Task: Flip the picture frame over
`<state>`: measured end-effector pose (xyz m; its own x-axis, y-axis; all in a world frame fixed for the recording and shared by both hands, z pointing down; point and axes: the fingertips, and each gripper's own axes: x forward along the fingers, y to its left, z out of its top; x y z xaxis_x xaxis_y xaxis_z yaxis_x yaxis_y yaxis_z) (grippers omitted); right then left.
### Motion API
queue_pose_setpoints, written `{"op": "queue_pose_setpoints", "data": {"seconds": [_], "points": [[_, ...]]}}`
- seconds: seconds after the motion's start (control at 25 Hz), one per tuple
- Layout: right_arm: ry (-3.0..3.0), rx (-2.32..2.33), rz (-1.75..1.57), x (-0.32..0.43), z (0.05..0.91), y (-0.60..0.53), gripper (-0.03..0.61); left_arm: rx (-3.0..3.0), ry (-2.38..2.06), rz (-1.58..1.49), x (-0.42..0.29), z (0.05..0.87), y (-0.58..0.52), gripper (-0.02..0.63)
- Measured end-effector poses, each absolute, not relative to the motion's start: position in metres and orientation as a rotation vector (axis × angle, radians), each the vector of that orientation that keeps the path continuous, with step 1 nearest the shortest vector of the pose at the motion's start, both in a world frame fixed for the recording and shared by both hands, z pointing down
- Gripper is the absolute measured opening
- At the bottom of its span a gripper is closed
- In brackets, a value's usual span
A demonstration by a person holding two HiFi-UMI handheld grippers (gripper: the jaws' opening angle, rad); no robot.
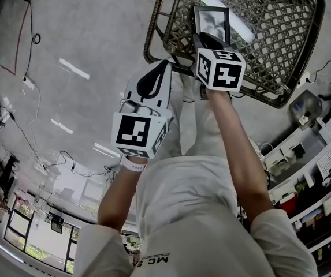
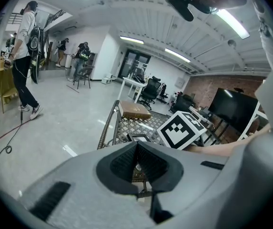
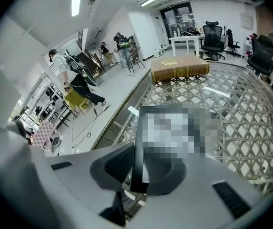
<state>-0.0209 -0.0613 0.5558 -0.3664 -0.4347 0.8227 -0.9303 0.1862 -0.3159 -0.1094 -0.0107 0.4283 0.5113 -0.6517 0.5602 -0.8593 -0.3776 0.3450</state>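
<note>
- The right gripper (image 1: 204,40) has its fingers pinching the near edge of the small black-rimmed rectangular picture frame (image 1: 211,21). The right gripper view shows the dark rim clamped between them (image 3: 138,159).
- The frame sits over the dark woven-lattice rattan counter (image 1: 281,33), near its front rim, with the picture side facing up towards the head camera. Whether its far edge rests on the lattice I cannot tell.
- Gripping one edge probably gives a pivot, so the frame can be tipped over onto its face.
- The left gripper (image 1: 160,68) hangs just short of the counter's rim, its fingers pressed together on nothing, likely kept clear until needed.
- A tan-brown closed book (image 3: 179,68) lies further back on the counter, well apart from the frame.
- Writing: the white shirt (image 1: 182,212) carries letters that look like "MC"; the rest is cut off. The cubes (image 1: 220,69) bear only black-and-white square patterns.
</note>
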Motion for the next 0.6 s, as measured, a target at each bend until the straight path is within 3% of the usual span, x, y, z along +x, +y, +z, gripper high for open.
{"op": "queue_pose_setpoints", "data": {"seconds": [0.6], "points": [[-2.080,1.271,1.409,-0.013,0.524,-0.063,0.075,2.181,-1.207,0.457,-0.088,0.418,-0.012,0.025]]}}
